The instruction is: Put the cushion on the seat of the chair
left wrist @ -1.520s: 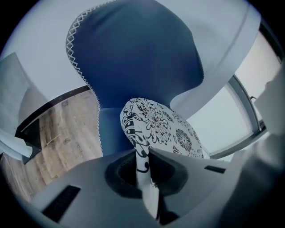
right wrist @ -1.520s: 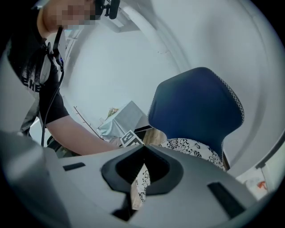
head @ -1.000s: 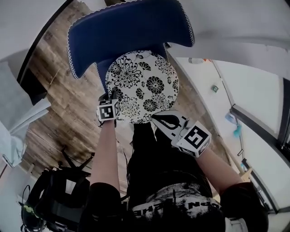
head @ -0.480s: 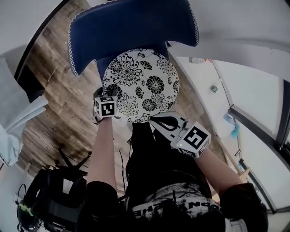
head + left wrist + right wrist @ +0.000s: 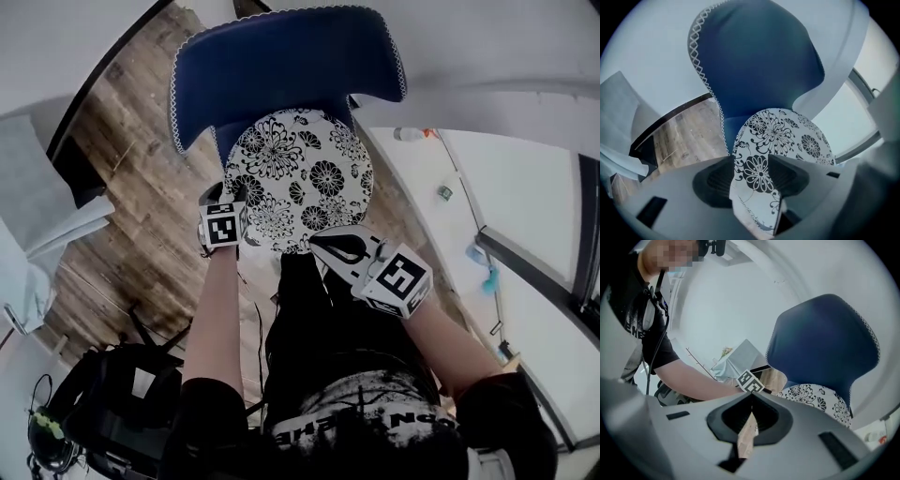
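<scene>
The cushion (image 5: pixel 300 178) lay on the seat of the chair (image 5: pixel 281 66). L claw (image 5: pixel 751 161) had just been opening, spread w/ the cushion's edge between; R claw (image 5: pixel 752 399) was pressed together, empty.

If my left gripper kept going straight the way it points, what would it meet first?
Probably the floral cushion on the blue chair. The left gripper has just been opening its jaws, with the cushion's near edge lying loose between them.
</scene>
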`<action>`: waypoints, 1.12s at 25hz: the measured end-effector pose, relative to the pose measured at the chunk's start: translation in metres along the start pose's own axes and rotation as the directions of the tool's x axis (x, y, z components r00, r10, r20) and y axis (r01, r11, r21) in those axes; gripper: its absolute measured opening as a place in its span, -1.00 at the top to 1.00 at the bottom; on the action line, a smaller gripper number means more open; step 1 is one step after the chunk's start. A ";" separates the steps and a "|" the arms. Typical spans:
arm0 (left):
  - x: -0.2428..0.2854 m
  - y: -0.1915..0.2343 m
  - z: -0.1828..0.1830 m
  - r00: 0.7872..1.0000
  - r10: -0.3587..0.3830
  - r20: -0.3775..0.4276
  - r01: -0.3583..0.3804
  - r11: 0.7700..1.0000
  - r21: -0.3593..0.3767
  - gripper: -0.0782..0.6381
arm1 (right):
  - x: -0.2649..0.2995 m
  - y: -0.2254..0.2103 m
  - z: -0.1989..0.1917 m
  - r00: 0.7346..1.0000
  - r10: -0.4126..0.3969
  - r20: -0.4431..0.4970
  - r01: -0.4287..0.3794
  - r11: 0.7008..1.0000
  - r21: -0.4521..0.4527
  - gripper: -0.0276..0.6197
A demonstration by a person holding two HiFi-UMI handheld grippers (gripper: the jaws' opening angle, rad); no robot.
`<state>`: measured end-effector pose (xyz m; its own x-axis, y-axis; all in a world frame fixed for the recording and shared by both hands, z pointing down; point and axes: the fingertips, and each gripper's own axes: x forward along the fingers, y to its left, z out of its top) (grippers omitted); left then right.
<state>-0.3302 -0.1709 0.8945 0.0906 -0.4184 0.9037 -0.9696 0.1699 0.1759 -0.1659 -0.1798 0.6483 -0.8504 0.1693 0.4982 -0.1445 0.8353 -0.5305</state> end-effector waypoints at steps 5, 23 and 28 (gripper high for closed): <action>-0.040 -0.024 0.028 0.995 -0.065 0.078 0.066 0.998 -0.013 0.13 | -0.010 0.012 0.022 1.000 0.004 0.018 -0.003 0.998 -0.061 0.86; -0.243 -0.140 0.199 0.798 -0.375 0.473 0.299 0.926 0.230 0.74 | -0.076 -0.006 0.137 0.969 -0.143 0.202 0.196 0.942 -0.272 0.86; -0.305 -0.178 0.226 0.721 -0.456 0.521 0.339 0.889 0.309 0.74 | -0.099 0.006 0.172 0.943 -0.162 0.289 0.248 0.924 -0.292 0.86</action>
<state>-0.2369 -0.2751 0.4992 0.3893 -0.8444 0.3679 -0.9012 -0.2666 0.3416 -0.1698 -0.2820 0.4781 -0.9253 -0.1270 0.3574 -0.1969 0.9662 -0.1666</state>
